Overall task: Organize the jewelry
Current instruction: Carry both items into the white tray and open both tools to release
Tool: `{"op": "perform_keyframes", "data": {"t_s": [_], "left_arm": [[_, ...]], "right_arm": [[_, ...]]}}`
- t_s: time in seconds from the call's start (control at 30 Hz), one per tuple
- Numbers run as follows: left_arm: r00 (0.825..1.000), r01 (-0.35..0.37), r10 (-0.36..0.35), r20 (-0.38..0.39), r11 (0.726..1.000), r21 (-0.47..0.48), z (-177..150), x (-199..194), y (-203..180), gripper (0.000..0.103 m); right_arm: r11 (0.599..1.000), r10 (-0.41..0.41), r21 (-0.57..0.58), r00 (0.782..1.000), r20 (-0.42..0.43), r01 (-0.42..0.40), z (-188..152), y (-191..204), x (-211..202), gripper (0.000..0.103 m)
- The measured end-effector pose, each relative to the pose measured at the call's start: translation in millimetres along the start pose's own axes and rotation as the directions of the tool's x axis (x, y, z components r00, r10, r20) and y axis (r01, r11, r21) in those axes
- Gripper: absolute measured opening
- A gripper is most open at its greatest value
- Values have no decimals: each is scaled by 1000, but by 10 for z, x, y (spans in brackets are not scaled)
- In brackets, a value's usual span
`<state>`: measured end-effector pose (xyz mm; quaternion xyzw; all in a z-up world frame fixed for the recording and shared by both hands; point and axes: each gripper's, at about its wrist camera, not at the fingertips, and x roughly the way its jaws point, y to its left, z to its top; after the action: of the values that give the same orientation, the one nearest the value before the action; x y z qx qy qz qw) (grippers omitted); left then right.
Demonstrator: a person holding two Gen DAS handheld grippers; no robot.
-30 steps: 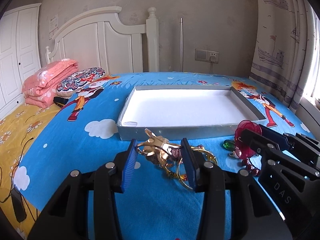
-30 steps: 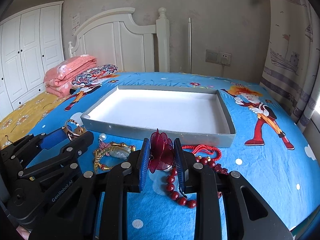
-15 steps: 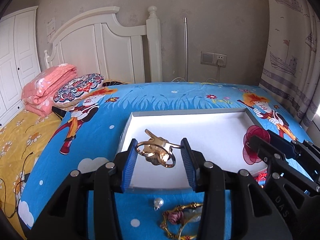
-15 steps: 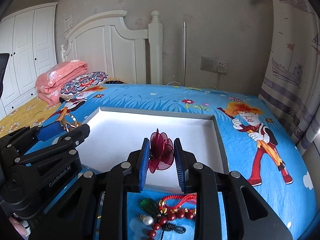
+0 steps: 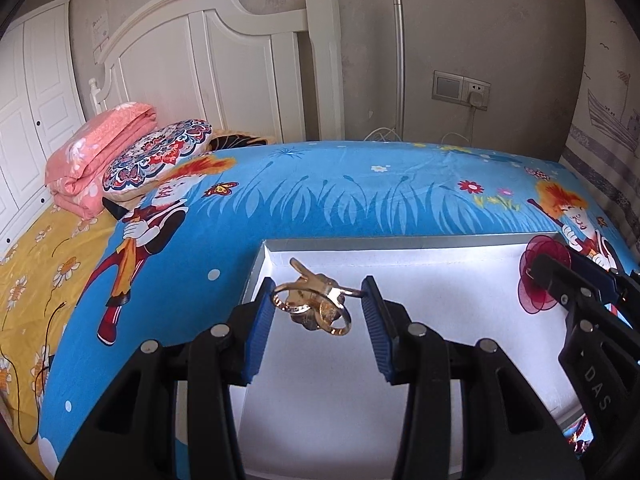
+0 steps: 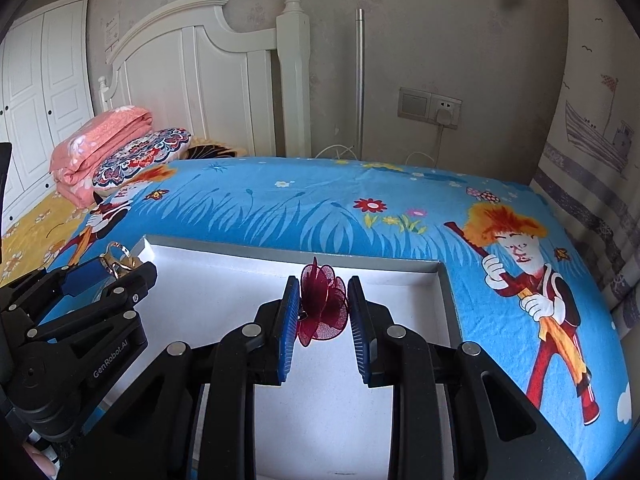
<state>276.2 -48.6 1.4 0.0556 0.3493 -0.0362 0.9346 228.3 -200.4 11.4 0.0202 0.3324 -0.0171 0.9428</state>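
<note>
Both grippers (image 5: 318, 300) (image 6: 323, 307) now over 1 tray (image 5: 420, 243).

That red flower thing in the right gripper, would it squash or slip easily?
The red flower looks like thin see-through mesh petals, so probably very light and easily crushed. The right gripper pinches it between ribbed blue pads, so slipping seems unlikely; once released it may spring back.

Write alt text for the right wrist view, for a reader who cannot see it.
The right gripper holds a dark red mesh flower ornament above a shallow white-lined tray lying on a blue cartoon-print bedsheet. At the left, the left gripper carries gold jewelry over the tray's edge. A white headboard stands behind.
</note>
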Motion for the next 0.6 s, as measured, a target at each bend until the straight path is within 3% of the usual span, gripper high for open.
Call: {"op": "perform_keyframes", "data": {"t_s": [0.07, 0.13, 0.2, 0.47, 0.6], "left_arm": [[1000, 1, -1, -14, 1000, 2, 0, 58, -6, 43], [1000, -17, 17, -13, 1000, 5, -15, 76, -16, 48], [1000, -28, 28, -4, 1000, 8, -22, 76, -16, 58], [999, -36, 36, 7, 999, 5, -100, -33, 6, 60], [997, -46, 46, 55, 999, 12, -156, -255, -5, 69]], "right_arm": [[1000, -5, 9, 1000, -13, 6, 11, -13, 56, 26], [1000, -14, 14, 1000, -21, 15, 21, -28, 91, 35], [999, -9, 33, 1000, -18, 9, 17, -52, 89, 64], [1000, 3, 31, 1000, 1, -3, -18, -61, -63, 65], [999, 33, 39, 999, 24, -34, -75, -94, -294, 65]]}}
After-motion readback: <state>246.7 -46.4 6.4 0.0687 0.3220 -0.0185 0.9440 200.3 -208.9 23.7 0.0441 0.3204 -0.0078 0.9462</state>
